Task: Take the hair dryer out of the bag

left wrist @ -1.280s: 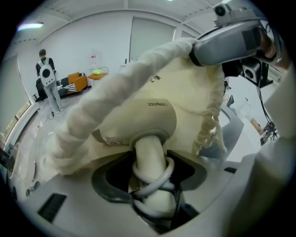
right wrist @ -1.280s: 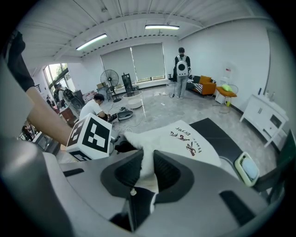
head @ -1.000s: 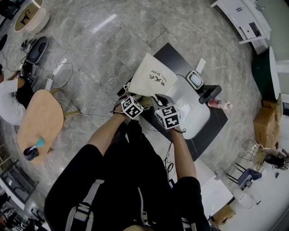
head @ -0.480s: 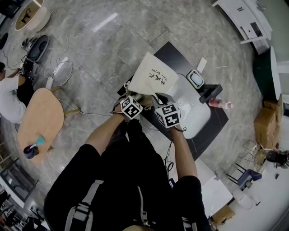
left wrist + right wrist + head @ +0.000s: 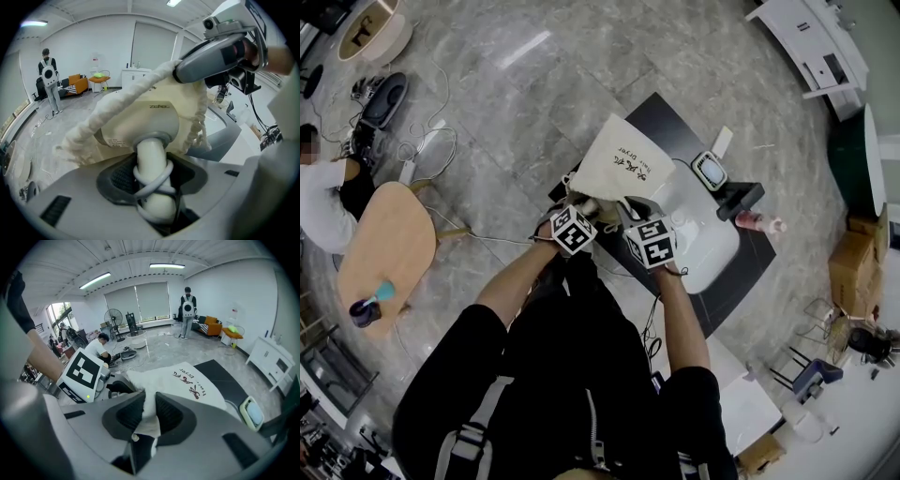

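The task seems about half done. The left gripper (image 5: 152,182) is clamped on the handle of the hair dryer (image 5: 140,124). The dryer's head, just ahead of its jaws, sits in the mouth of the bag (image 5: 187,380). The right gripper (image 5: 149,416) pinches the bag's cloth close beside. Pulling the dryer clear is what remains.

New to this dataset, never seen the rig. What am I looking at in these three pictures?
No robot: a person holds tongs in each hand. The head view looks down from a head camera; the other two cameras ride on the tongs. Left tongs grip the hair dryer by its cord-wrapped handle, the cream bag draped over it. Right tongs pinch the bag's edge. Below is a black table with a pink bottle.
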A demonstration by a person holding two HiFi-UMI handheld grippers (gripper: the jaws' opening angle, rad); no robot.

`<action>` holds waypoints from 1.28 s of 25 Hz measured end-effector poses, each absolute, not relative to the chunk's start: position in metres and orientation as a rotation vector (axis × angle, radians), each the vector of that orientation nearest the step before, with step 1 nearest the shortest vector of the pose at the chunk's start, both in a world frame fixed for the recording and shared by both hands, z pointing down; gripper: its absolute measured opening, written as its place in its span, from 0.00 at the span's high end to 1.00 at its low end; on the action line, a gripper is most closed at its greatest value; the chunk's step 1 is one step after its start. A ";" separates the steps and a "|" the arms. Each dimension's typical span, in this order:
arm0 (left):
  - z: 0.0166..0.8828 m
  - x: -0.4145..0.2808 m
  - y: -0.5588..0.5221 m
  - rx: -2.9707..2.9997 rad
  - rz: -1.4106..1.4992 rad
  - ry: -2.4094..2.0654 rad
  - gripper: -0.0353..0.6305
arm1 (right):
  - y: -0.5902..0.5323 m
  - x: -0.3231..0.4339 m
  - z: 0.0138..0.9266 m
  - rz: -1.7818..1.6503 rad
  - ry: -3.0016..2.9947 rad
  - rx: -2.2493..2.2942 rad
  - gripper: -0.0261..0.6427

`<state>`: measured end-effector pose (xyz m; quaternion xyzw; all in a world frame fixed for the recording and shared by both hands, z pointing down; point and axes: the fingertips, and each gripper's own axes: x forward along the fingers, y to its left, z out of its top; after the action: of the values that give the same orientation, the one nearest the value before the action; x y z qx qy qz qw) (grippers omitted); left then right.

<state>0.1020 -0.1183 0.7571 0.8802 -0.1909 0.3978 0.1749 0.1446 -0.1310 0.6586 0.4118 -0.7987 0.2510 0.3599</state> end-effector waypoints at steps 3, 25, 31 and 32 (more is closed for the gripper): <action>0.755 0.103 -0.115 2.495 1.111 -0.537 0.62 | -0.132 0.144 0.659 0.640 -2.055 1.060 0.85; 0.737 0.074 -0.092 2.504 1.059 -0.507 0.62 | -0.138 0.132 0.662 0.627 -2.042 1.058 0.85; 0.731 0.064 -0.082 2.513 1.043 -0.497 0.62 | -0.138 0.132 0.663 0.629 -2.039 1.064 0.85; 0.730 0.061 -0.081 2.515 1.041 -0.497 0.62 | -0.138 0.132 0.663 0.628 -2.039 1.065 0.85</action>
<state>0.0615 -0.0811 0.7297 0.8931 -0.1765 0.3698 0.1860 0.1318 -0.1380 0.6631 0.4149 -0.7946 0.2447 0.3695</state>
